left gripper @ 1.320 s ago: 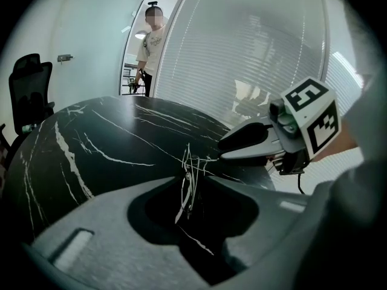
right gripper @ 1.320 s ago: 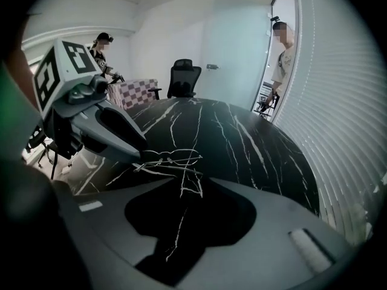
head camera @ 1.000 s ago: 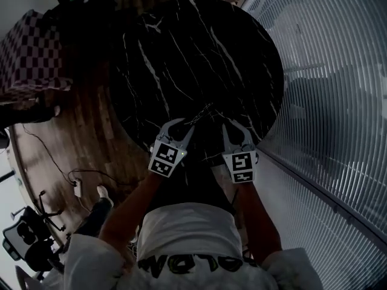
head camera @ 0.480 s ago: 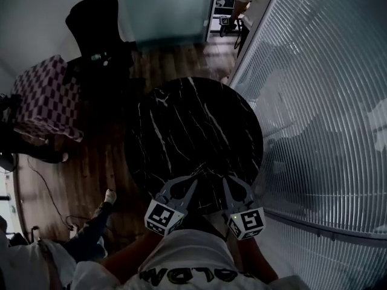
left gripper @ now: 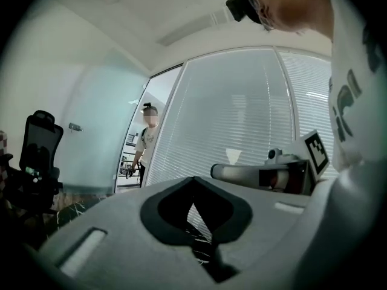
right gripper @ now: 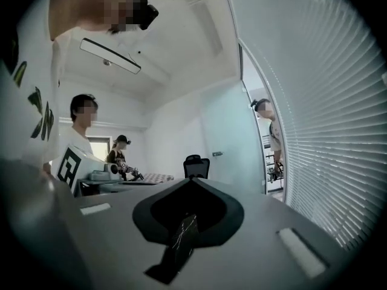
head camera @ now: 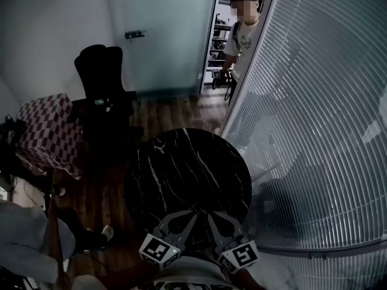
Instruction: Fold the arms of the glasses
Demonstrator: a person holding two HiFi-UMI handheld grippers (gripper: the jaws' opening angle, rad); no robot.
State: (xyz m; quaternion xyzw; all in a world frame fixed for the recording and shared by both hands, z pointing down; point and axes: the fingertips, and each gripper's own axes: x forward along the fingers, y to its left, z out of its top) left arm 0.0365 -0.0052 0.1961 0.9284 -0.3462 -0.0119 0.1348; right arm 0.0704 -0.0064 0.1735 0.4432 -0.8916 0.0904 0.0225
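Note:
No glasses show in any view. The round black marble table (head camera: 187, 174) lies below me, with no object I can make out on its dark top. My left gripper (head camera: 195, 214) and right gripper (head camera: 209, 214) hang side by side above the table's near edge, close to my chest, tips nearly touching each other. In the left gripper view the left gripper (left gripper: 193, 179) points level at the blinds, jaws together and nothing held. The right gripper (right gripper: 192, 180) also has its jaws together and nothing in them.
A black office chair (head camera: 100, 71) and a checkered seat (head camera: 45, 128) stand left of the table. White blinds (head camera: 314, 132) curve along the right. A person (head camera: 242, 35) stands in the far doorway, and another person (head camera: 30, 240) is at lower left.
Both grippers have risen well above the table, side by side. The head view has tipped up, so the table looks smaller and the room beyond it has come into sight.

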